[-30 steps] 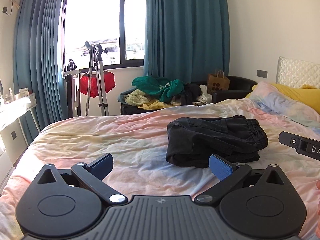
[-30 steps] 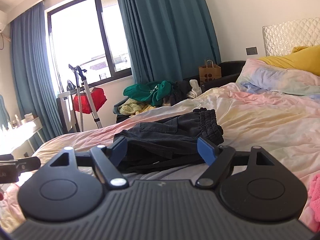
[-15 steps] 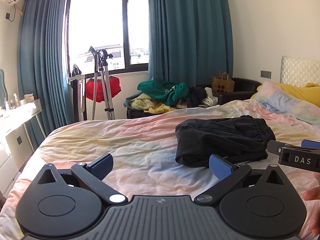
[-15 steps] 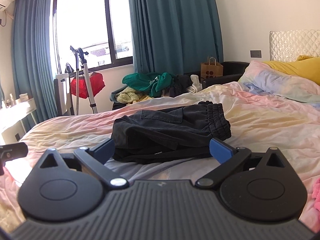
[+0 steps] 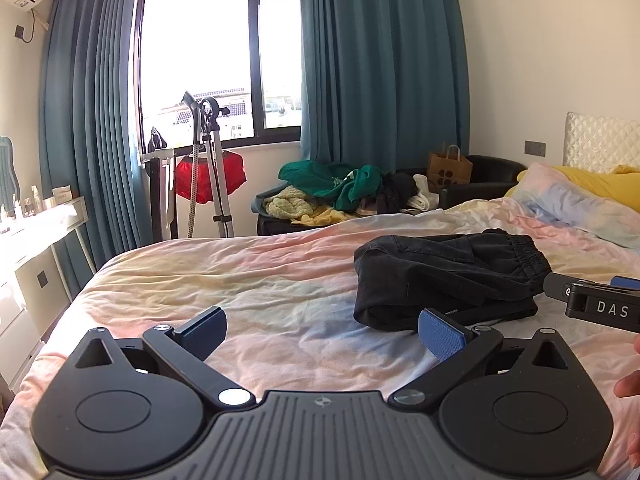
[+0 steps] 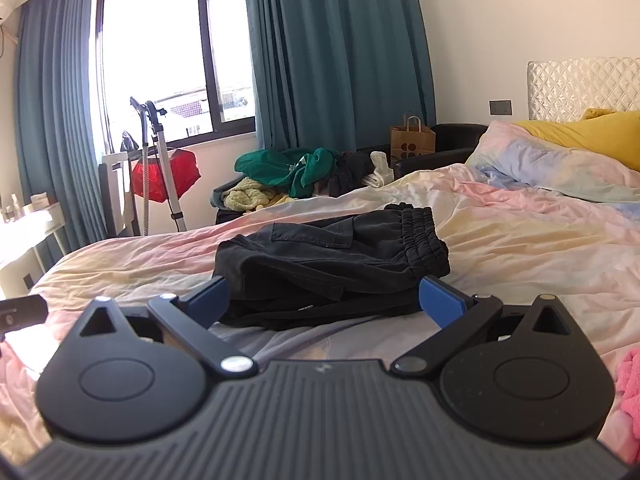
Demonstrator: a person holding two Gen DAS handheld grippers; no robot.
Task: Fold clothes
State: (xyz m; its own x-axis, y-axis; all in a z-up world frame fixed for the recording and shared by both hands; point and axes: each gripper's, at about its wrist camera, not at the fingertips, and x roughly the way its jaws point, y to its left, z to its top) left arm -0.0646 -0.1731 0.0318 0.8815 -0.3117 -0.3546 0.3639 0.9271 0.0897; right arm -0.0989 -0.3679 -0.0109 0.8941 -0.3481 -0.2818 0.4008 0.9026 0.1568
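A pair of black trousers [image 5: 444,276] lies folded in a bundle on the pastel tie-dye bed sheet [image 5: 260,284], elastic waistband to the right. It also shows in the right wrist view [image 6: 332,264]. My left gripper [image 5: 322,330] is open and empty, above the sheet, with the bundle ahead and to the right. My right gripper [image 6: 326,300] is open and empty, its jaws either side of the bundle's near edge without touching it. Part of the right gripper shows in the left wrist view [image 5: 600,306].
A pastel pillow [image 6: 560,168] and a yellow pillow [image 6: 592,132] lie at the headboard on the right. A heap of clothes [image 5: 332,192] sits beyond the bed, beside a paper bag [image 5: 450,166]. A garment steamer [image 5: 208,168] stands by the window. Something pink [image 6: 628,388] lies at the lower right.
Both grippers have pulled back and risen a little from the trousers. The right gripper has come further into the left wrist view. Both stay open.
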